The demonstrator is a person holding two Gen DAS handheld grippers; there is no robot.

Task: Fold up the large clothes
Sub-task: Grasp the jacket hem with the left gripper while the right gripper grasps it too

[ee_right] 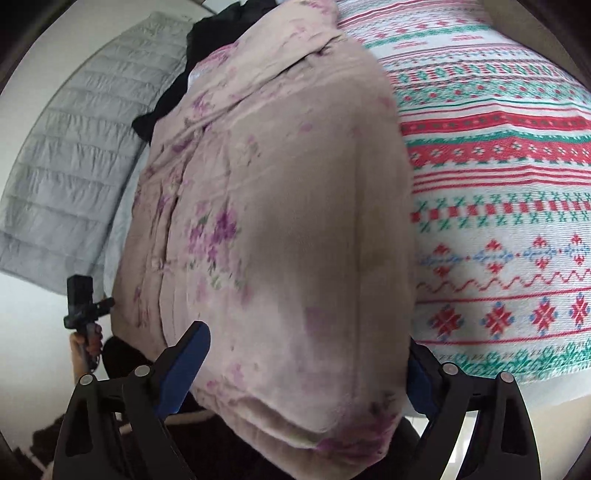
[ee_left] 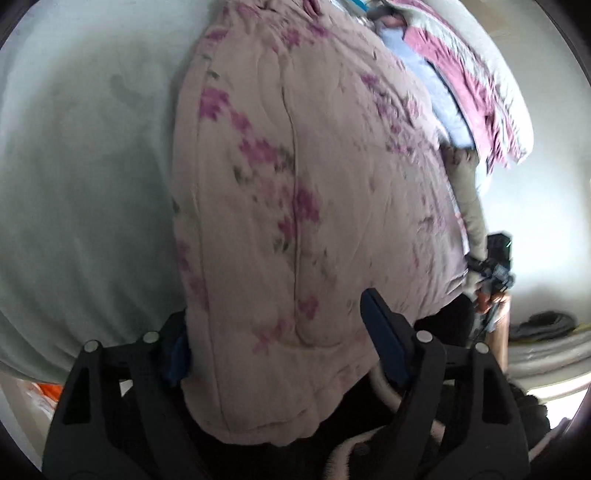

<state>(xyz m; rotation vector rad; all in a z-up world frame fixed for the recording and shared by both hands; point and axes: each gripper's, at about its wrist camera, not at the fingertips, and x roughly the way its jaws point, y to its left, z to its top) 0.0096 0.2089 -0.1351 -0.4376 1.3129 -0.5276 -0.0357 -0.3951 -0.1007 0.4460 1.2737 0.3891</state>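
Note:
A thick pink padded garment with purple flowers (ee_left: 295,206) fills the left wrist view and lies over a pale bed sheet (ee_left: 81,177). My left gripper (ee_left: 284,339) has its jaws wide apart, one on each side of the garment's near edge. The same garment (ee_right: 280,229) fills the right wrist view. My right gripper (ee_right: 306,362) also stands wide, its blue pads (ee_right: 184,365) on either side of the garment's near end. Each gripper shows small in the other's view: the right gripper (ee_left: 493,273), the left gripper (ee_right: 85,306).
A red, green and white patterned blanket (ee_right: 498,192) lies right of the garment. A grey quilted jacket (ee_right: 74,170) and a black garment (ee_right: 221,33) lie at the left and top. A striped pink cloth (ee_left: 469,70) and a light blue cloth (ee_left: 436,85) lie at the far right.

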